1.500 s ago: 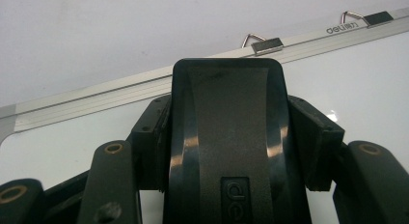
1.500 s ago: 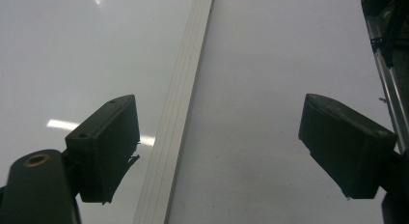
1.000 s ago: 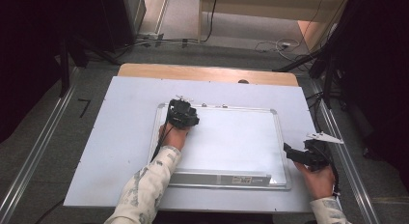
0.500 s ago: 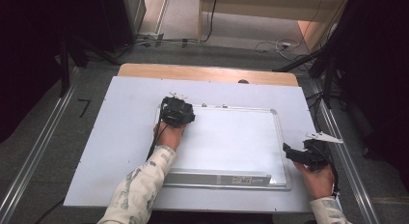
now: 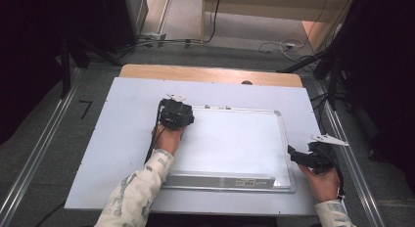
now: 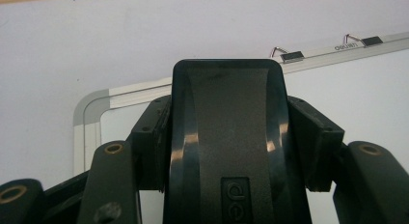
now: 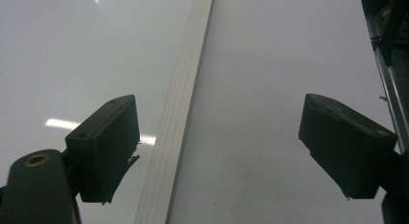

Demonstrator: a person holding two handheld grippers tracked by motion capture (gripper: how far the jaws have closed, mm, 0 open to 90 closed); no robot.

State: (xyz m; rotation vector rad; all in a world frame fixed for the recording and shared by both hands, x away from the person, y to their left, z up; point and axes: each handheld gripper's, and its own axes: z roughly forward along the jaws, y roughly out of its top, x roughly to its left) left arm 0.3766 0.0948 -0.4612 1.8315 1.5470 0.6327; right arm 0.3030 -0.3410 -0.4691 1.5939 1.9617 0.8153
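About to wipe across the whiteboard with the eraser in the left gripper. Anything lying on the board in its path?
Nothing visible does. The left gripper holds the eraser at the whiteboard's far left corner, and the surface looks bare. The right gripper sits open over the right frame edge, astride it, off the main surface.

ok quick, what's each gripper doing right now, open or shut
left gripper: shut on a black whiteboard eraser.
right gripper: open, holding nothing, jaws either side of the whiteboard frame.

White whiteboard [image 5: 235,139] – silver frame, black eraser [image 6: 226,147], pale patterned sleeve [image 5: 132,197]
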